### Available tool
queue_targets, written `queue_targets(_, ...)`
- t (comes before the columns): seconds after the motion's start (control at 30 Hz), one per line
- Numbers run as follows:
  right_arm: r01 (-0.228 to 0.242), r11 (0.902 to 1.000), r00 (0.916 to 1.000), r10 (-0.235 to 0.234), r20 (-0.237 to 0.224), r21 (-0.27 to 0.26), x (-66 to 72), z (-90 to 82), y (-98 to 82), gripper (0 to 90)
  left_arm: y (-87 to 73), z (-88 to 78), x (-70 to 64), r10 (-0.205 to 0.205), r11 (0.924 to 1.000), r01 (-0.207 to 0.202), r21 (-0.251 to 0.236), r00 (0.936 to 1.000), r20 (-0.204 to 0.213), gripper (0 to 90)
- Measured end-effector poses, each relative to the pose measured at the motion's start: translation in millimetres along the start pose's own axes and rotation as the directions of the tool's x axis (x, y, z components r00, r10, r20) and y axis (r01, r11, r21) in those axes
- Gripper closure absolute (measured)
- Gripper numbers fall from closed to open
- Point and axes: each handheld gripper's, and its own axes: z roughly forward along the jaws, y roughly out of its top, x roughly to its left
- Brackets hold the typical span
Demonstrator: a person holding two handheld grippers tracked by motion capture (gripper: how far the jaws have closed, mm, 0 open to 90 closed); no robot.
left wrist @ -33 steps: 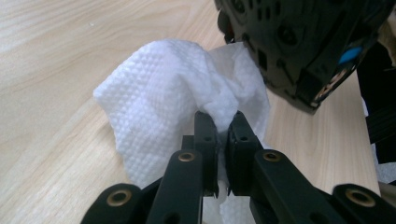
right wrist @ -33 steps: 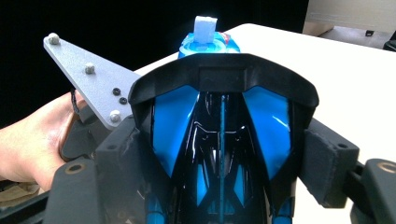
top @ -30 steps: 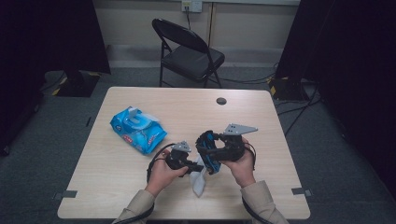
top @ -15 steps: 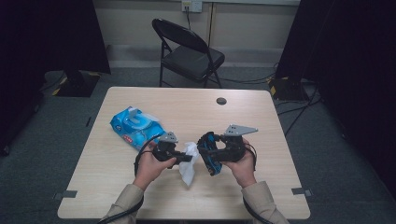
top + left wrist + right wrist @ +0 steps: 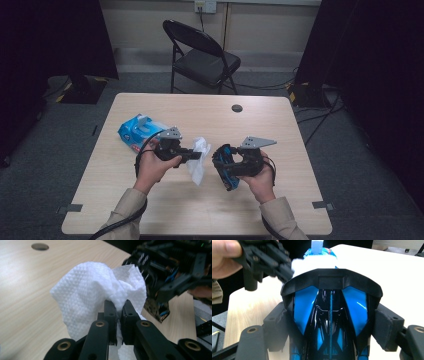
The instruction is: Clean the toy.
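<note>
overhead faces forward; gripper views share wipe (image 5: 95, 290).

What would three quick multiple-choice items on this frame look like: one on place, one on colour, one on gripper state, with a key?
1. Where does the wipes pack lie?
A. On the table, on the left gripper's side
B. On the folding chair
C. On the floor

2. What colours is the toy car between the right gripper's jaws?
A. Red and white
B. Blue and black
C. Yellow and green

3. What is the left gripper doing?
A. Open above bare table
B. Shut on the white wipe
C. Shut on the toy car

Key:
1 A: in the high view the blue pack rests on the table beside the left hand.
2 B: the right gripper view shows glossy blue panels on a black body.
3 B: the left gripper view shows both jaws pinched on the white wipe.
</note>
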Motion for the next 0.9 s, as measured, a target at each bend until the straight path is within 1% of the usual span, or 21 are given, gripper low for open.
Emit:
queue_targets(0.13,0.005,1.0,0.9999,-0.005,-0.009,-0.006,2.0,-0.8,0.5,25.6,10.0,1.7,-2.2,0.021,0.9998,-0.021,0.001,0.9998,-0.001,85.2)
queue_targets(0.3,0.016,0.9998,0.9996,-0.016,-0.022,-0.008,5.4,-0.2,1.9,25.6,15.1,7.8,-3.9,0.026,0.9997,-0.026,0.001,0.9996,0.005,85.2)
queue_targets(0.33,0.019,0.9998,0.9994,-0.02,-0.029,-0.008,6.6,0.2,2.3,25.7,16.2,11.8,-5.3,0.026,0.9997,-0.026,0.001,0.9996,0.012,85.2)
queue_targets(0.37,0.023,0.9997,0.9993,-0.023,-0.031,-0.008,7.2,0.5,2.4,25.6,16.2,11.8,-5.3,0.026,0.9997,-0.026,0.001,0.9996,0.012,85.2)
queue_targets(0.4,0.024,0.9997,0.9991,-0.024,-0.034,-0.009,7.7,0.8,2.4,25.7,16.4,17.0,-7.0,0.03,0.9995,-0.03,0.011,0.9994,0.019,85.2)
queue_targets(0.57,0.032,0.9994,0.9984,-0.032,-0.047,-0.011,10.7,2.6,3.2,25.6,15.6,27.2,-9.6,0.03,0.9994,-0.03,0.018,0.9991,0.03,85.2)
queue_targets(0.9,0.027,0.9994,0.998,-0.028,-0.056,-0.023,11.0,2.2,4.0,25.6,10.4,35.5,-10.9,0.022,0.9992,-0.023,0.032,0.999,0.038,85.2)
